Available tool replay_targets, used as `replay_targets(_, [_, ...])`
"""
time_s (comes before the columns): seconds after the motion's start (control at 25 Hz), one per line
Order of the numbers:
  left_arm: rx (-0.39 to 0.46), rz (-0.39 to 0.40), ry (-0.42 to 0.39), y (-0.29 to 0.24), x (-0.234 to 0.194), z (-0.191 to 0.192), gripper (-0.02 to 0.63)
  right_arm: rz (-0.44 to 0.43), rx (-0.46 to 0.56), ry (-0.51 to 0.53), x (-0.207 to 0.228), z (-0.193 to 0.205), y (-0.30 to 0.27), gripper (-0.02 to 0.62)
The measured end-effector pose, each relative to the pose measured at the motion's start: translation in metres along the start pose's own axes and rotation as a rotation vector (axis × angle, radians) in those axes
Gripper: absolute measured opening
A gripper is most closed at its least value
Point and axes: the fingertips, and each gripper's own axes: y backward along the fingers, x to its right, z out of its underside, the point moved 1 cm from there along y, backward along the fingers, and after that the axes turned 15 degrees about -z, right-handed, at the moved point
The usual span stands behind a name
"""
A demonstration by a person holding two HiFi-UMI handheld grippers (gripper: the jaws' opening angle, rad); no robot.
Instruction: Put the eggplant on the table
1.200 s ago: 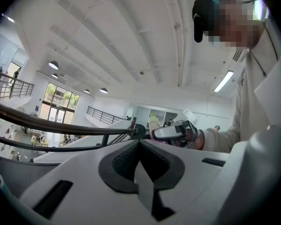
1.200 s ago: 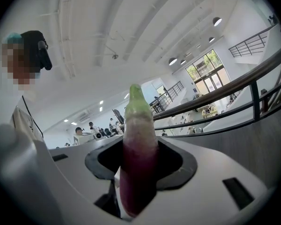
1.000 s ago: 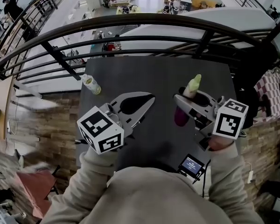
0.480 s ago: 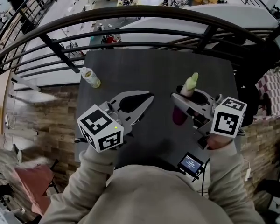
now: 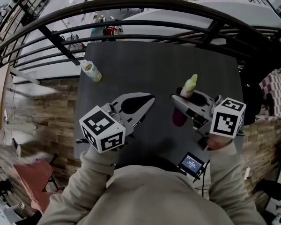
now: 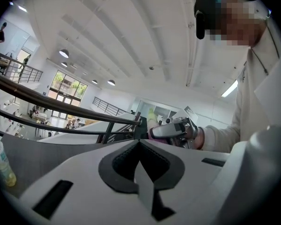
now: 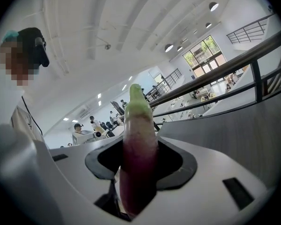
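The eggplant (image 5: 180,116), purple with a pale green top, stands tilted between the jaws of my right gripper (image 5: 185,98), which is shut on it above the right half of the dark table (image 5: 154,64). In the right gripper view the eggplant (image 7: 139,158) fills the gap between the jaws and its green tip points up and away. My left gripper (image 5: 151,98) hovers over the table's left half, shut, with nothing in it. In the left gripper view its tips (image 6: 139,142) meet, and the right gripper (image 6: 175,130) with the eggplant shows beyond them.
A small bottle of yellowish liquid (image 5: 90,71) stands near the table's far left corner; the bottle (image 6: 1,161) also shows in the left gripper view. A small device with a lit screen (image 5: 192,164) sits at the near edge. A black railing (image 5: 131,8) curves behind the table.
Both grippers have sunk a little toward the table. The eggplant stays gripped in the right one, and the left one stays shut and empty.
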Motion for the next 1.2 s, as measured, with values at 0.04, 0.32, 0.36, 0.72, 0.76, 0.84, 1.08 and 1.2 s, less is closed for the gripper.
replay_targets(0.04, [-0.004, 0.000, 0.005, -0.001, -0.001, 0.003, 0.006, 0.001, -0.005, -0.006, 0.002, 0.003, -0.001, 0.199])
replay_targets(0.32, [-0.039, 0.007, 0.047, -0.008, -0.007, 0.025, 0.006, 0.014, -0.030, -0.042, 0.018, 0.019, -0.008, 0.199])
replay_targets(0.36, [-0.046, 0.008, 0.051, -0.009, -0.008, 0.029, 0.006, 0.015, -0.034, -0.050, 0.020, 0.023, -0.010, 0.199])
replay_targets(0.72, [-0.109, -0.012, 0.097, -0.015, -0.018, 0.074, 0.006, 0.045, -0.064, -0.129, 0.046, 0.063, -0.009, 0.199])
replay_targets(0.76, [-0.113, -0.013, 0.107, -0.015, -0.021, 0.078, 0.006, 0.049, -0.071, -0.134, 0.049, 0.067, -0.011, 0.199])
replay_targets(0.84, [-0.114, -0.012, 0.125, -0.015, -0.023, 0.084, 0.006, 0.058, -0.092, -0.143, 0.055, 0.076, -0.015, 0.199])
replay_targets(1.08, [-0.138, -0.035, 0.148, -0.017, -0.030, 0.110, 0.006, 0.109, -0.159, -0.168, 0.073, 0.108, -0.013, 0.199])
replay_targets(1.2, [-0.145, -0.058, 0.157, -0.014, -0.036, 0.123, 0.006, 0.128, -0.185, -0.187, 0.082, 0.121, -0.012, 0.199])
